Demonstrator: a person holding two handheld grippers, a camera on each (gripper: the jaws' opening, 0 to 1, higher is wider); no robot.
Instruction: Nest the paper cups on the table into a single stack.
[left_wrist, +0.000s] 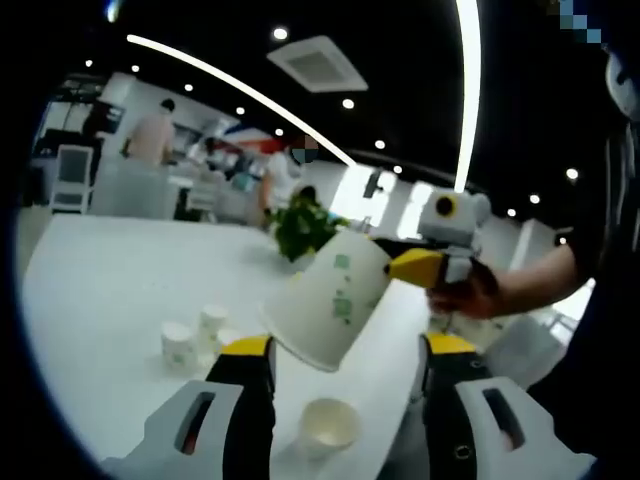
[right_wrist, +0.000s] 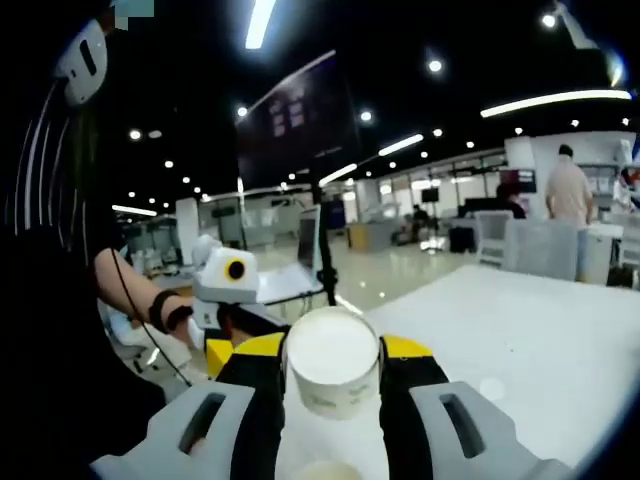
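Paper cup (right_wrist: 331, 371) sits clamped between my right gripper (right_wrist: 332, 362) jaws, held tilted above the white table (left_wrist: 100, 290), while my left gripper (left_wrist: 345, 352) hangs with jaws apart over an upright cup (left_wrist: 329, 424); three more cups (left_wrist: 195, 335) stand beyond, blurred.

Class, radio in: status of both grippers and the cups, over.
Right gripper shut on held cup, tilted above table. Left gripper open over upright cup. Three small cups left. Nothing blocking.
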